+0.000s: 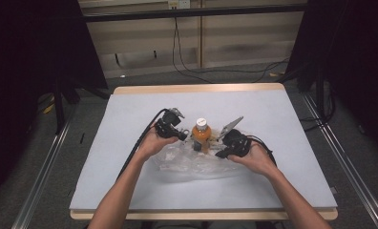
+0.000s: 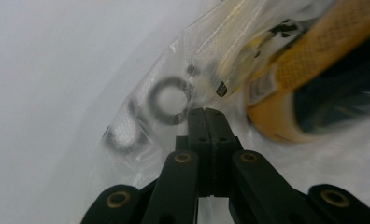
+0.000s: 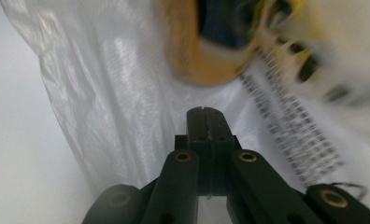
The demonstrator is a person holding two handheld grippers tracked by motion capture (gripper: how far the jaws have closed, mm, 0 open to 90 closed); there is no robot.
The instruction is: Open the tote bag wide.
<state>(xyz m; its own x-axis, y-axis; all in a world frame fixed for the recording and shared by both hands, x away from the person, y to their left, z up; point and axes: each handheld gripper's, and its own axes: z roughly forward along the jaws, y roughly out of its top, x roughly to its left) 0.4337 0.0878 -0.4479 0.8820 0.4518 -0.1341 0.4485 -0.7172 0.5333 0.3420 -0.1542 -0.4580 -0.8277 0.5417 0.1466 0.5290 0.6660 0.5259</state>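
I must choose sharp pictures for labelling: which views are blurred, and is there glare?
High view: sharp, evenly lit table, dark surroundings. Left gripper view: jaws sharp, orange bottle and plastic bag blurred, pale glare at left. Right gripper view: bottle and printed label smeared, bag film shiny.

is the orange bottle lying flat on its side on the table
No: in the high view the orange bottle stands upright with its white cap on top, between the two grippers.

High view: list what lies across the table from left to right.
Left gripper → orange bottle standing in the clear plastic bag → right gripper.
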